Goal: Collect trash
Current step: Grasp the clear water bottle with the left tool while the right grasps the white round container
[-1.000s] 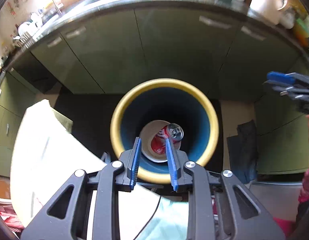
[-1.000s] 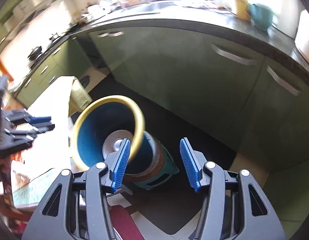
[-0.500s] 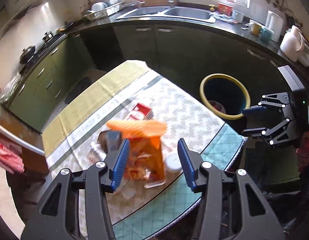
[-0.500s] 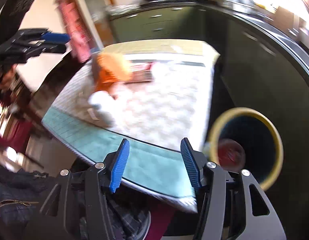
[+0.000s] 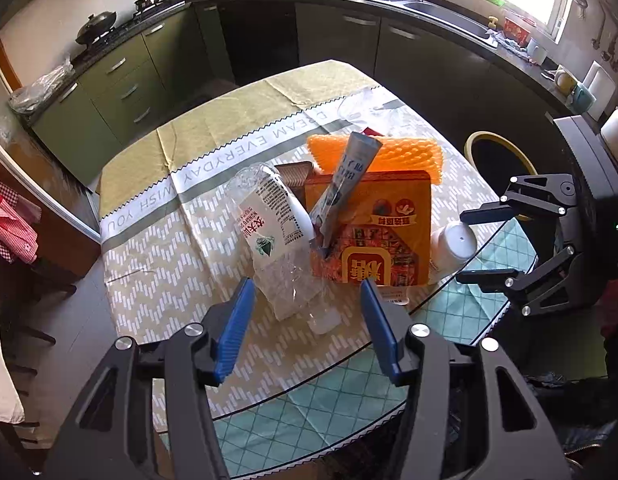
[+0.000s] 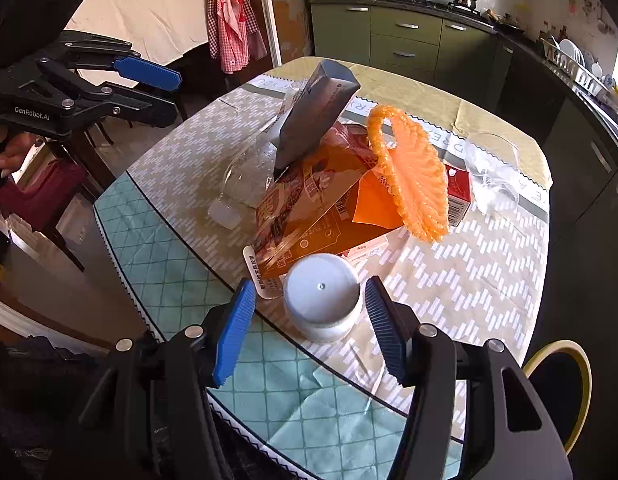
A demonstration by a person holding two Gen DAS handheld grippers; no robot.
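Two hand-held grippers, left (image 5: 307, 328) and right (image 6: 309, 330), both spread wide, empty; one white cup (image 6: 322, 296), one crushed bottle (image 5: 277, 236).

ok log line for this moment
left claw: open, over crushed water bottle | right claw: open, astride white cup | bin: beside table

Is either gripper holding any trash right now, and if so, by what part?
Nothing is held. The left gripper is open above the plastic bottle; the right gripper is open around the white cup, not closed on it.
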